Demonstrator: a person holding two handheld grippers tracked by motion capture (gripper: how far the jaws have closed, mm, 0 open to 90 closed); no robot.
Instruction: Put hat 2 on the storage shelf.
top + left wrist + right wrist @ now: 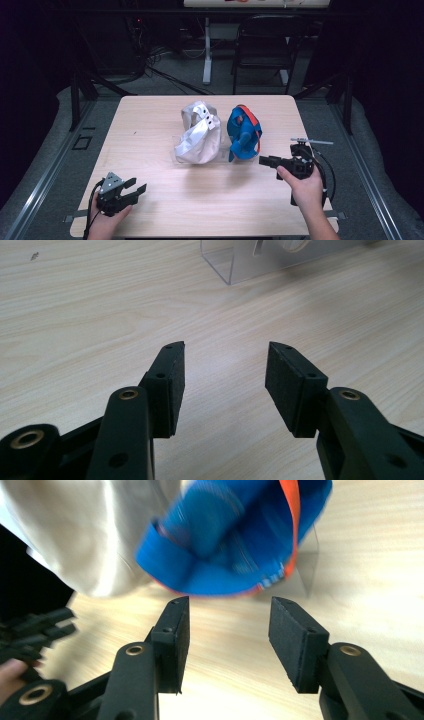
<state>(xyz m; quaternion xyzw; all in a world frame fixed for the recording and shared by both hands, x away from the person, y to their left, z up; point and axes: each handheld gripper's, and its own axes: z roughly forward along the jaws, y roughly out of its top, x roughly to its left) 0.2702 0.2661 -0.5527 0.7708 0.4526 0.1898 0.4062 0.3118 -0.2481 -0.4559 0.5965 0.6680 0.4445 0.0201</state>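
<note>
Blue fabric cap with an orange stripe point(244, 132) sits propped on a clear plastic stand point(306, 565) near the middle of the light wooden table point(165, 205), crown up, brim side toward you. This is the thing your right gripper point(267, 160) points at. In the right gripper view the cap point(235, 535) is blurred and lies just beyond the jaw tips, with bare tabletop between the pads. No contact visible.

Progress, as a judgement: nothing has hold of the cap. It rests on its stand, apparently undisturbed. The approach is made or nearly so; the grasp, and whatever follows it, is all left to do.

Right gripper: jaws spread wide, nothing between them. It sits just right of the cap, low over the table.

Left gripper point(131, 189): well left of the cap and nearer to you, resting low at the table's near edge. In the left gripper view its pads point(172, 385) stand wide apart, empty, with wood grain between them.

Around: a white-grey fabric cap with dark eyelets point(200, 135) stands just left of the blue one, close to it or touching; I cannot tell which. It is on a clear stand of its own, whose corner point(225, 265) shows ahead of the left jaws. If you close on the blue brim from the side, mind the neighbour and the stand's edge under the cap.

Beyond the cap, off the table: a dark folding chair point(265, 45) and a white post point(207, 55). Neither is in your way.
</note>
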